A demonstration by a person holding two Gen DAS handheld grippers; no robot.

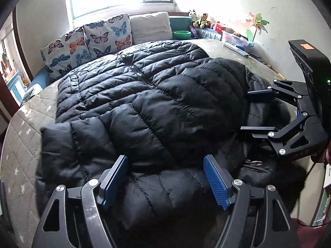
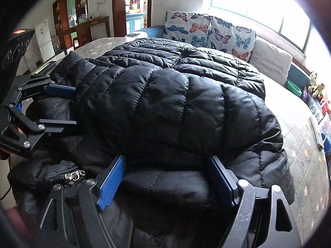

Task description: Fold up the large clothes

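A large black quilted puffer jacket (image 1: 144, 103) lies spread on a quilted grey bed (image 1: 18, 144), its sleeves folded in over the body. My left gripper (image 1: 165, 177) is open, its blue pads either side of the jacket's near edge. My right gripper (image 1: 256, 111) shows at the right of the left wrist view, open at the jacket's right side. In the right wrist view the jacket (image 2: 175, 103) fills the middle. My right gripper (image 2: 167, 177) is open with a roll of jacket fabric between its pads. My left gripper (image 2: 62, 105) is open at the left.
Butterfly pillows (image 1: 89, 41) and a white cushion (image 1: 151, 26) line the far side of the bed under a window. Toys and a green bowl (image 1: 182, 34) sit on the ledge. A metal clasp (image 2: 74, 175) lies on the jacket's near left. Cabinets and a doorway (image 2: 134, 6) stand beyond.
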